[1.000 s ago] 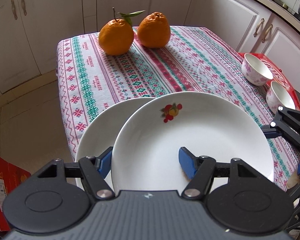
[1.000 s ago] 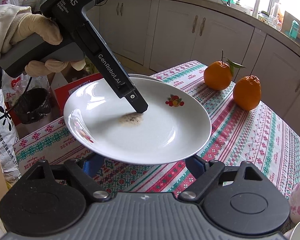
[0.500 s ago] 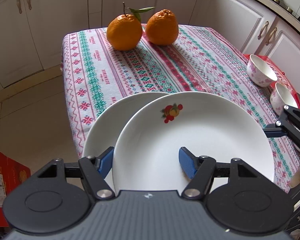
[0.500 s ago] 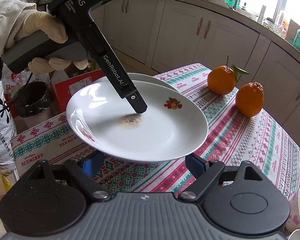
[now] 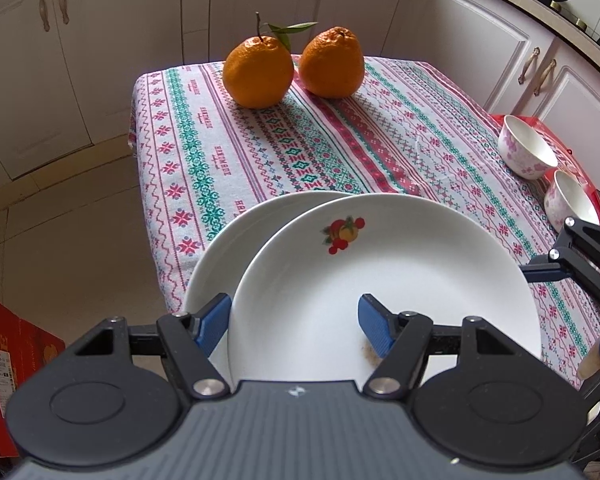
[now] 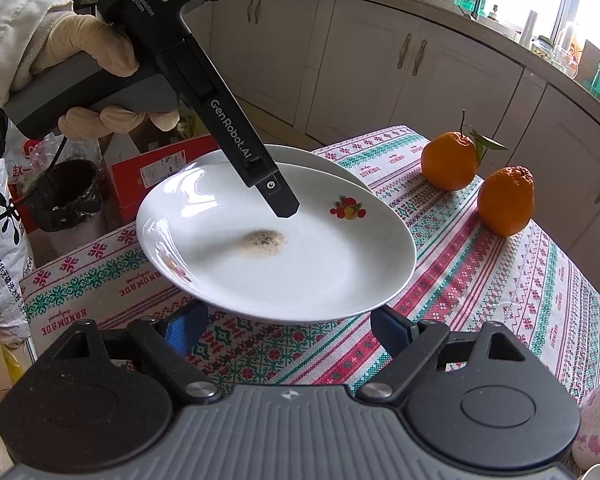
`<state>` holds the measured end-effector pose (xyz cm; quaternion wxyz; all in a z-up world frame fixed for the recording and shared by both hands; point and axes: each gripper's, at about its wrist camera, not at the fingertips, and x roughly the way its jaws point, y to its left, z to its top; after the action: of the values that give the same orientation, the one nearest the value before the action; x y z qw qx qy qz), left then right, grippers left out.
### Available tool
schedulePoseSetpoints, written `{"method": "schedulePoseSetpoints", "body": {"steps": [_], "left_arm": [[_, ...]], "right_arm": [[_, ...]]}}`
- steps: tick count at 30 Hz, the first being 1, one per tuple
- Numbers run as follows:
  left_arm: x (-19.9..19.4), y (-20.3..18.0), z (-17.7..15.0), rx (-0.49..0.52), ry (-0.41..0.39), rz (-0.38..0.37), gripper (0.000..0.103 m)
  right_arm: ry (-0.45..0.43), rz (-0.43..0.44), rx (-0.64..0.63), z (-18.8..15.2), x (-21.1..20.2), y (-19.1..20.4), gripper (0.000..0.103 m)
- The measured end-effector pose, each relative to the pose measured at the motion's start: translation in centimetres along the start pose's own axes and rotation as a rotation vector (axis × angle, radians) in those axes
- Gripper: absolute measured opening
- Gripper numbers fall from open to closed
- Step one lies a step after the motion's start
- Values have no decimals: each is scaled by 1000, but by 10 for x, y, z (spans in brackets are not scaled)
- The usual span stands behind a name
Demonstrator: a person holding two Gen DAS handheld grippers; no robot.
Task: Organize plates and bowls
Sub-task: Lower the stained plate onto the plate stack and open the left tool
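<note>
Over the cloth-covered counter [image 5: 260, 152] little has changed. The fruit-print plate [image 5: 400, 280] has barely shifted and still hangs tilted, partly overlapping the plain plate [image 5: 236, 248] that lies at the counter's corner, so stacking is not yet done. The left gripper [image 5: 296, 324] stays clamped on its rim. The right gripper [image 6: 290, 330] waits partly open and empty beside the near edge.

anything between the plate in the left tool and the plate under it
Nothing visible. The fruit-print plate in the left tool hangs over the lower plate, whose showing rim is bare; the covered part cannot be seen.
</note>
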<state>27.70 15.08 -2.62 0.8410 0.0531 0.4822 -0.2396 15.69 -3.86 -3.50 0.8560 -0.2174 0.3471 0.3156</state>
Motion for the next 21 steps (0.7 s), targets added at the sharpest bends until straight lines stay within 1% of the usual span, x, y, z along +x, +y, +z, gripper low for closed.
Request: {"method": "schedulePoseSetpoints", "body": {"steps": [8, 16, 21], "left_arm": [[-1, 4, 0, -4, -9, 8, 71], [-7, 5, 1, 2, -30, 6, 71], [-9, 4, 3, 8, -39, 14, 73]], "right_arm": [[3, 8, 5, 1, 6, 0, 92], [-2, 10, 5, 1, 2, 0, 93], [-5, 11, -2, -1, -3, 2, 93]]}}
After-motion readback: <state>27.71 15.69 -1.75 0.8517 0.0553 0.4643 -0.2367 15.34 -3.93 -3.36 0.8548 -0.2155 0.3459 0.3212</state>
